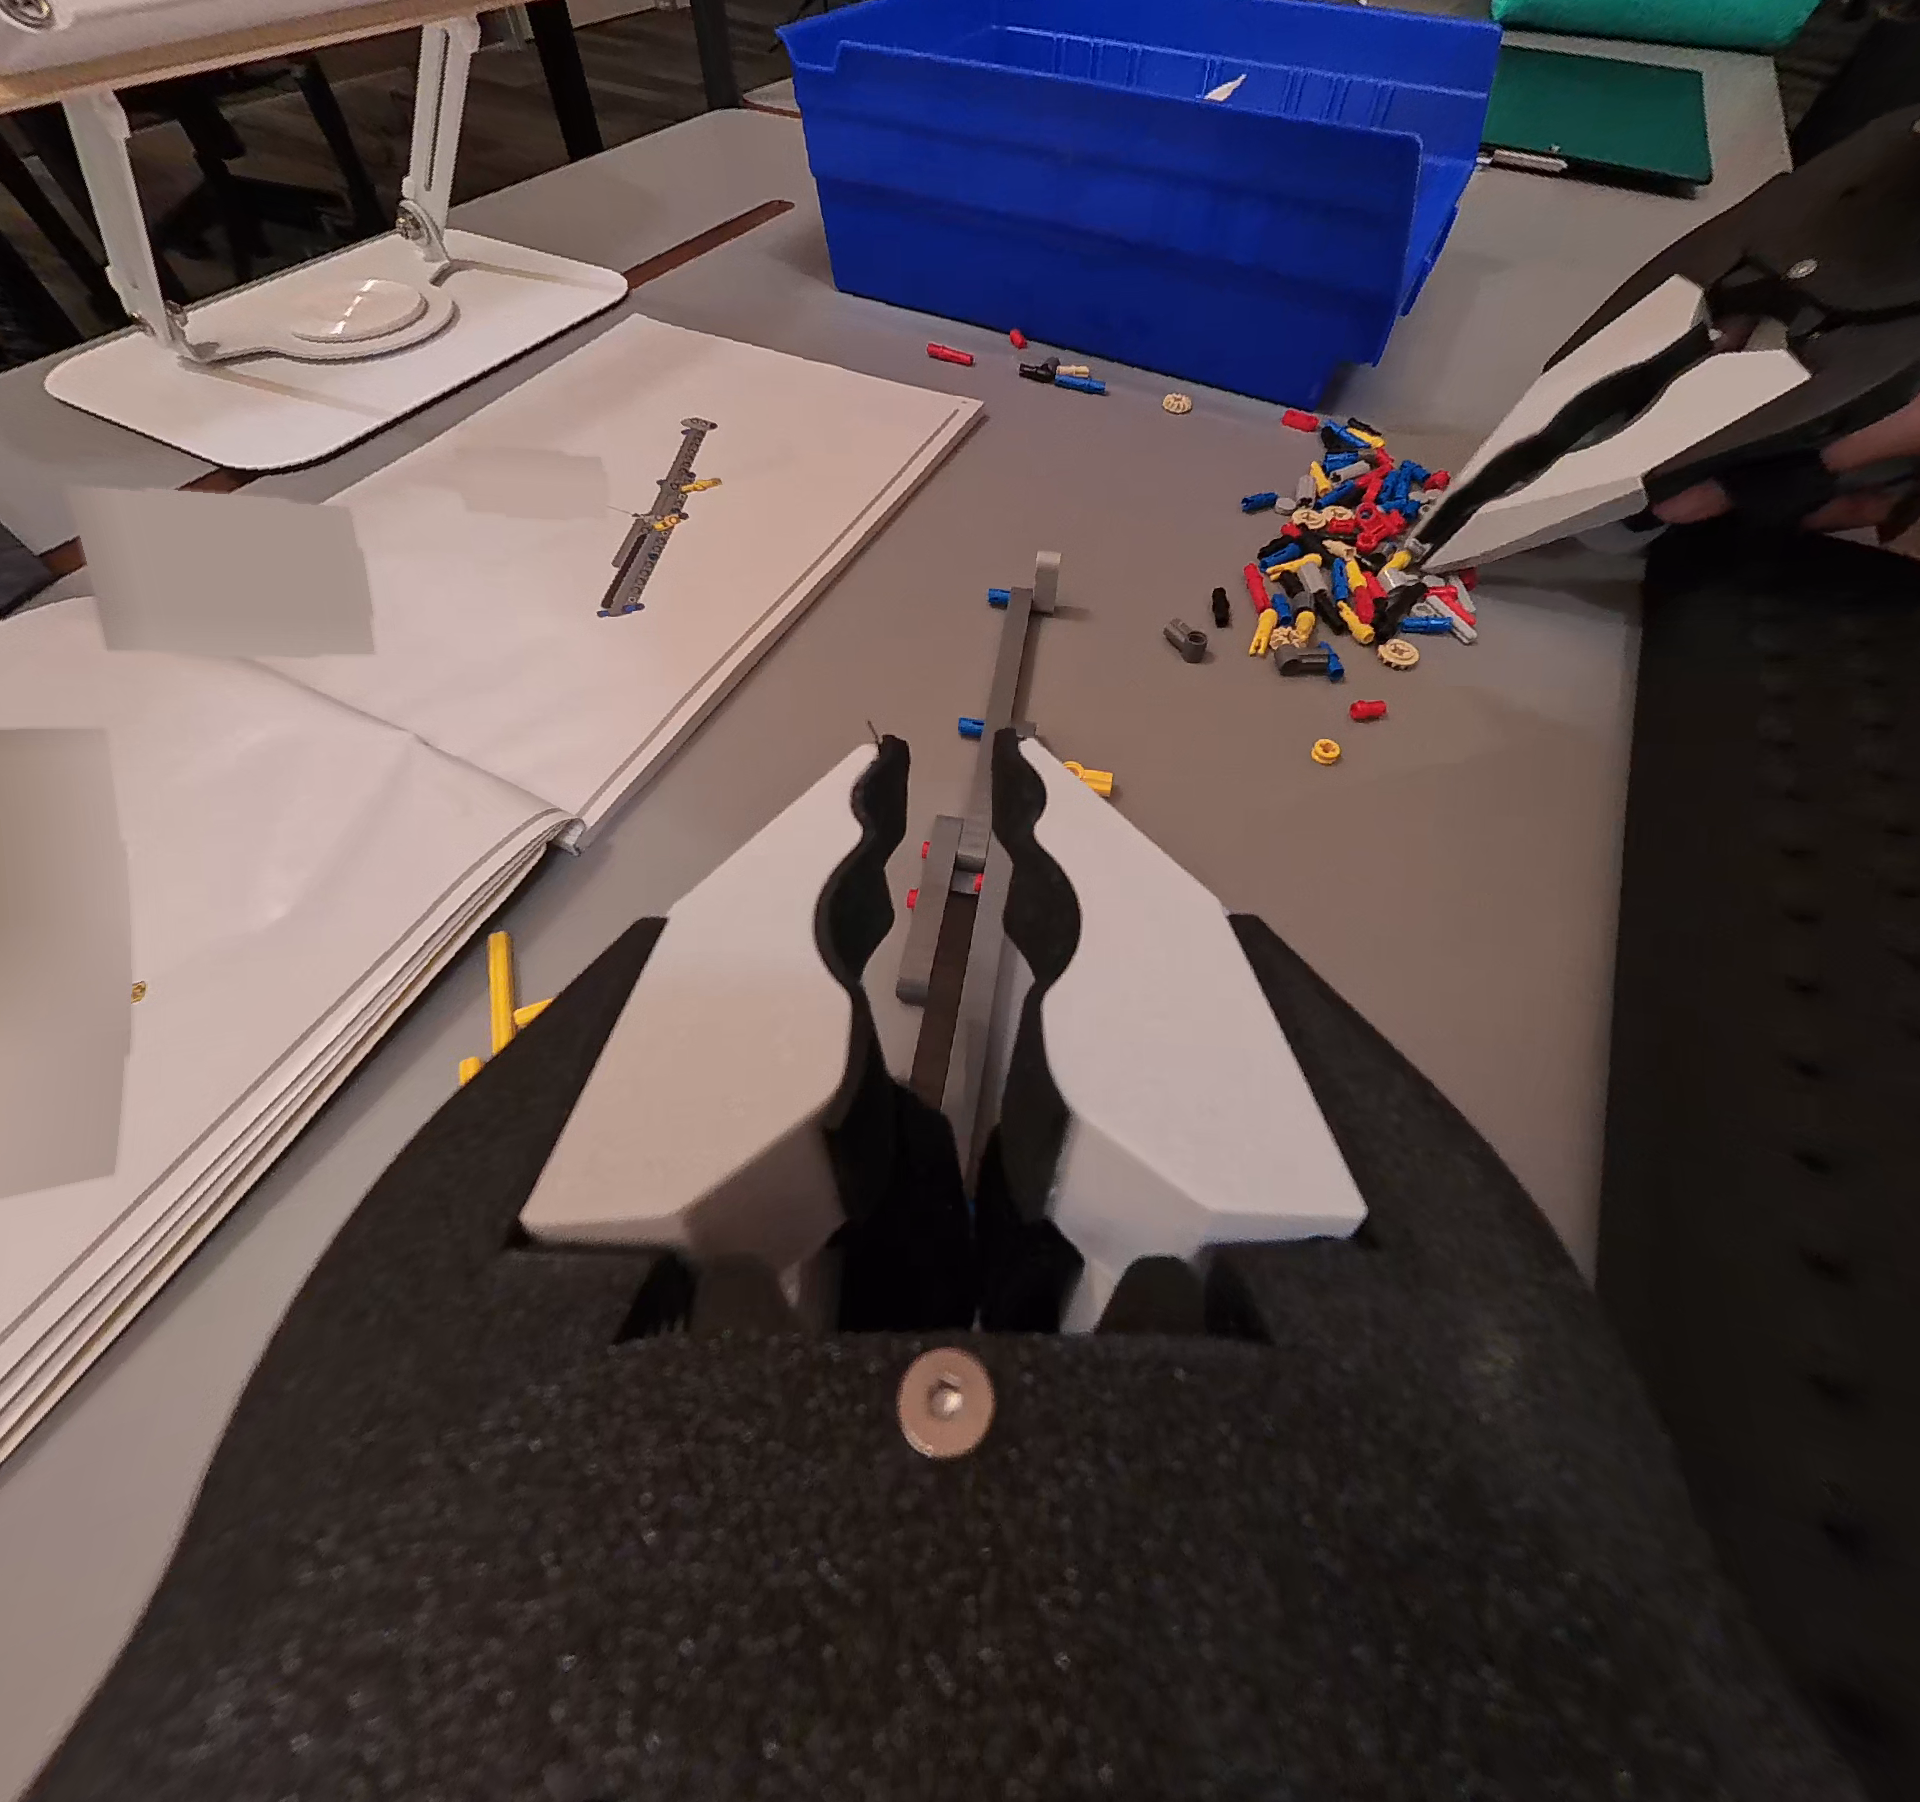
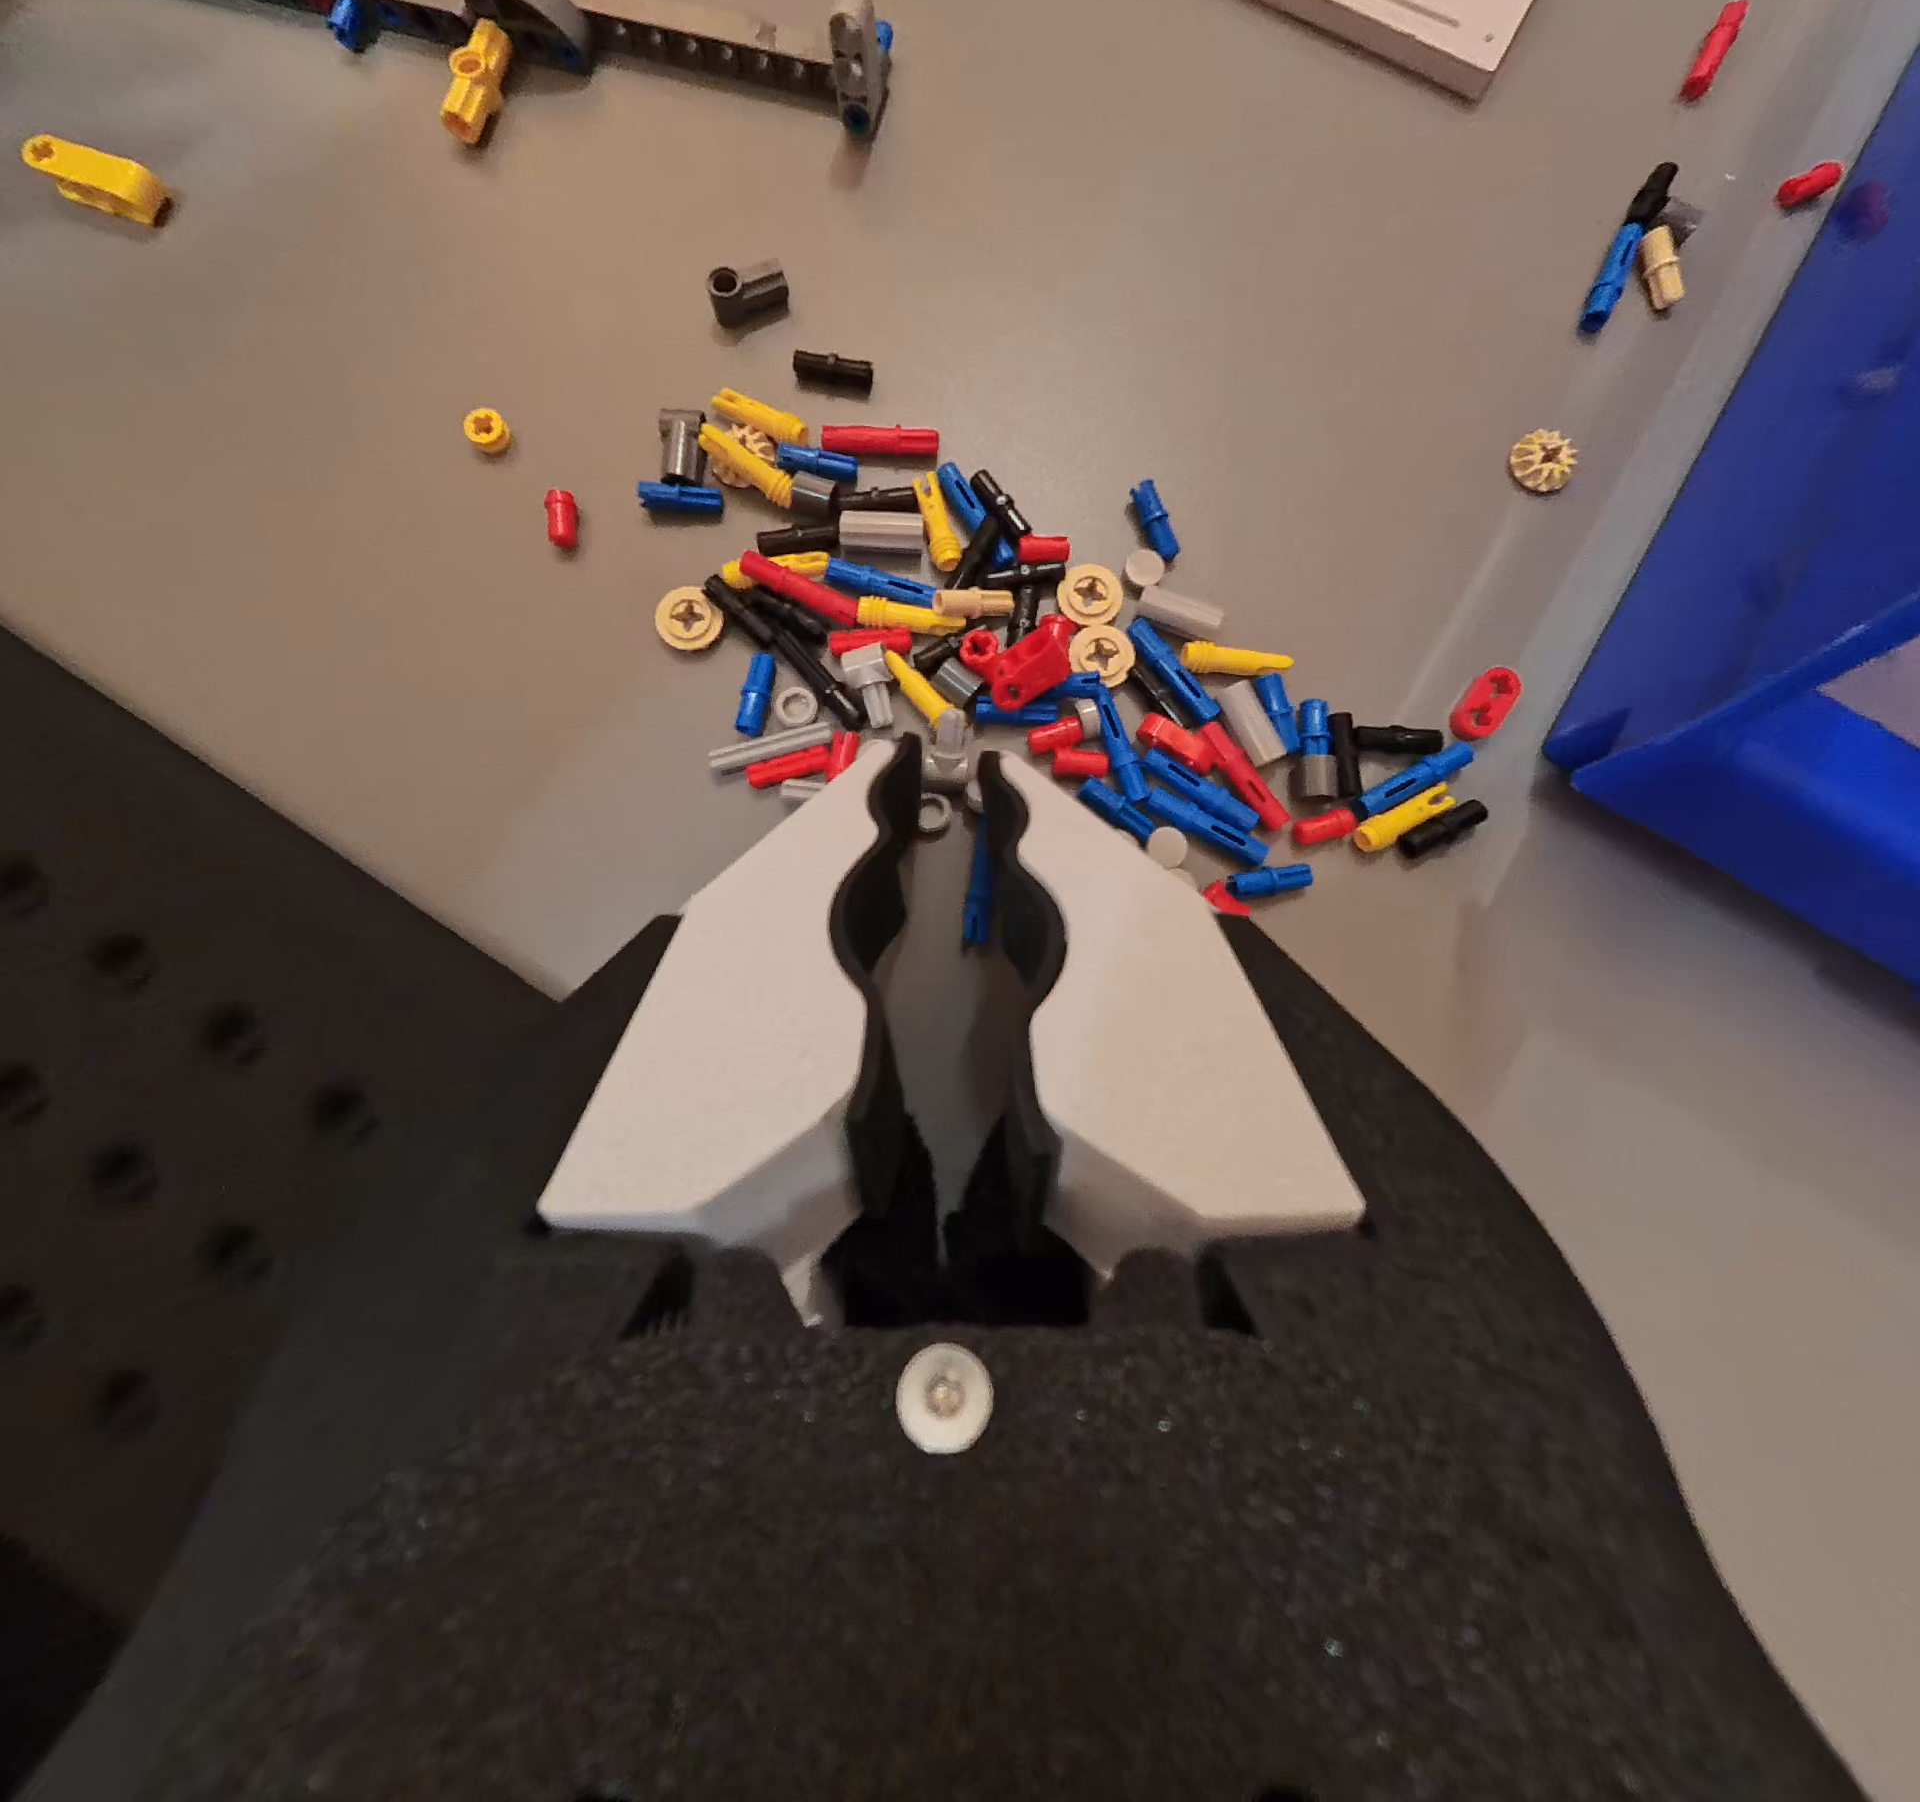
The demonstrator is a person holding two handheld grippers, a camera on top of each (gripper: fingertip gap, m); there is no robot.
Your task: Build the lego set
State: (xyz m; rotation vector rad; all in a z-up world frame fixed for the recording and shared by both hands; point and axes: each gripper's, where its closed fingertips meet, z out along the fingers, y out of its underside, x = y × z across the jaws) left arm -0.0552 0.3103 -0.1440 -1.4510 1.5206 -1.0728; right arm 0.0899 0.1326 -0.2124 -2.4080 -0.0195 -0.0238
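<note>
On the worktop point(image 1: 1299, 921), the booklet point(image 1: 623, 609) lies left, the beam assembly point(image 1: 1013, 672) centre, the parts pile point(image 1: 1351, 557) right, the bin point(image 1: 1122, 194) behind.

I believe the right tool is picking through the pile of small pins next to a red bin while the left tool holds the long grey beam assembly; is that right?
Nearly: the bin is blue, not red, as the left wrist view shows. The rest holds: the right tool is at the edge of the pile of small pins beside that bin, and the left tool holds the long grey beam assembly.
</note>
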